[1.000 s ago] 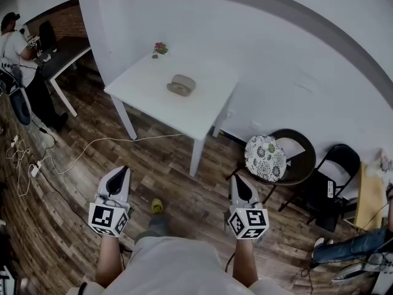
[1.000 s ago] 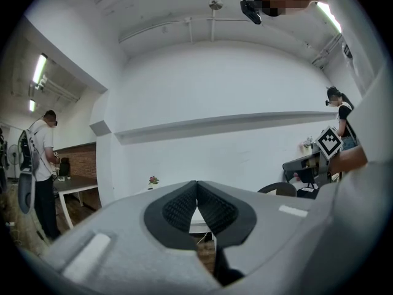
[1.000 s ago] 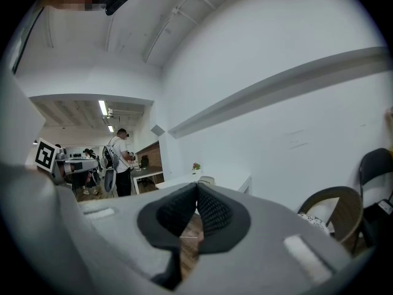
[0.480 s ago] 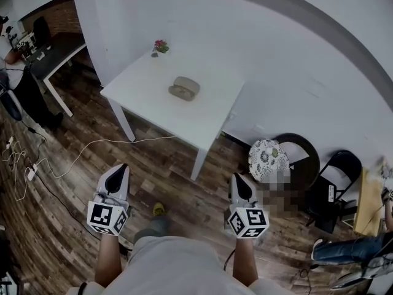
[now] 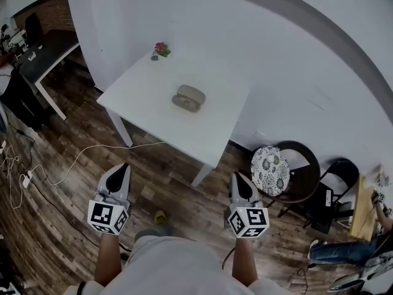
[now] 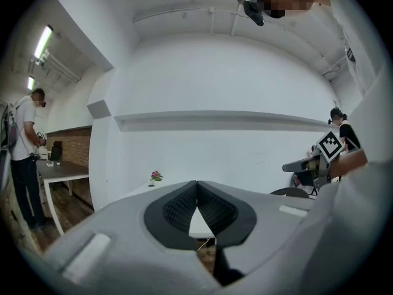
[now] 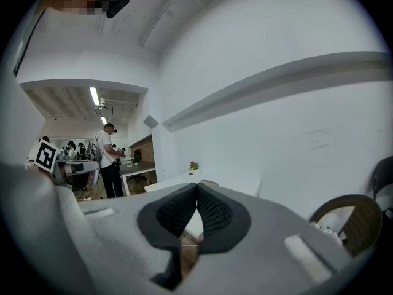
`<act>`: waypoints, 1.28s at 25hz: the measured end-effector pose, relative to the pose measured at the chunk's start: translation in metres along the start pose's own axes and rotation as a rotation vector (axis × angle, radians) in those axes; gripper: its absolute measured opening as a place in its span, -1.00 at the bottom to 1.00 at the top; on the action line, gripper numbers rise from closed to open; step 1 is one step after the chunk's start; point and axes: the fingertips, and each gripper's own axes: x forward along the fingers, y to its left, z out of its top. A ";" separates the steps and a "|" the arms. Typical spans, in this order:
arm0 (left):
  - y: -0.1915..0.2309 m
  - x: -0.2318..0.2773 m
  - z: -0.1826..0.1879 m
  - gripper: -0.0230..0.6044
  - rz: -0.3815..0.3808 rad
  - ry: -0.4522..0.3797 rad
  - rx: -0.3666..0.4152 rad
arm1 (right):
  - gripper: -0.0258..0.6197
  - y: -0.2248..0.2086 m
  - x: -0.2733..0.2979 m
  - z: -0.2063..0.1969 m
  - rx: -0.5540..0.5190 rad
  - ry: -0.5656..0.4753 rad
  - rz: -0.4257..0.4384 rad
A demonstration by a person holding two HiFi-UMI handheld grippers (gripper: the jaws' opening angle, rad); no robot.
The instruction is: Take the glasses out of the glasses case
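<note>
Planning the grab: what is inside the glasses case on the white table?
The glasses case lies apparently shut on the table, so only its outer shell shows. Its inside is covered.

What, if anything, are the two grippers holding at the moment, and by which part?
Nothing is held: the left gripper and right gripper are both shut and empty, and the glasses case lies apart on the table.

All views far from white table [image 5: 215, 118]
</note>
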 end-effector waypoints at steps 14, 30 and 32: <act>0.081 0.077 0.006 -0.90 -0.090 -0.015 0.009 | -0.91 0.032 0.087 0.014 0.009 -0.011 -0.062; 0.098 0.148 -0.011 -0.90 -0.148 0.019 -0.014 | -0.91 0.003 0.136 0.013 0.023 0.010 -0.118; 0.100 0.158 -0.011 -0.90 -0.151 0.025 0.001 | -0.91 -0.001 0.148 0.016 0.031 0.007 -0.120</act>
